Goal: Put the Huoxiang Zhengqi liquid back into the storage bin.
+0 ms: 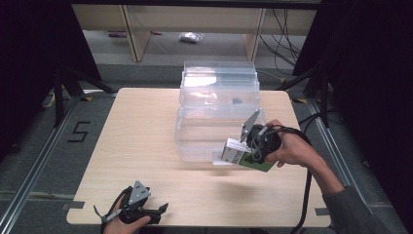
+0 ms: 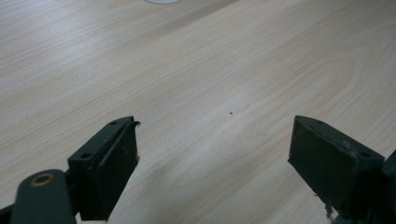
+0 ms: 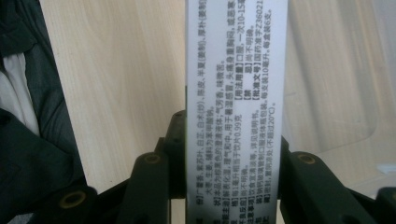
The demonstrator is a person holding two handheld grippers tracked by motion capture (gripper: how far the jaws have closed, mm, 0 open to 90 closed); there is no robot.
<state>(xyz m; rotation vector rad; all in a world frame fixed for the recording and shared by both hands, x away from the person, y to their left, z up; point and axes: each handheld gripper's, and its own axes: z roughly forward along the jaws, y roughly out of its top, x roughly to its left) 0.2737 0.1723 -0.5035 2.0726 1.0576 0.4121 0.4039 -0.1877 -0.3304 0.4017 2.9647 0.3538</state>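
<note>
A small white and green carton (image 1: 246, 157) printed with black text hangs just above the table in front of the clear plastic bin (image 1: 219, 107). My right gripper (image 1: 243, 151) is shut on it; in the right gripper view the carton (image 3: 233, 107) runs upward between the two black jaws, which press on its sides. My left gripper (image 1: 158, 211) rests at the table's near edge, left of centre. In the left gripper view its jaws stand wide apart, so the left gripper (image 2: 212, 154) is open with only bare wood between them.
The clear bin, a stack of transparent tubs, stands at the middle back of the light wooden table (image 1: 136, 136). Beyond the table are wooden shelf legs (image 1: 136, 34) and cables on the floor. A dark sleeve (image 3: 28, 140) fills the left of the right gripper view.
</note>
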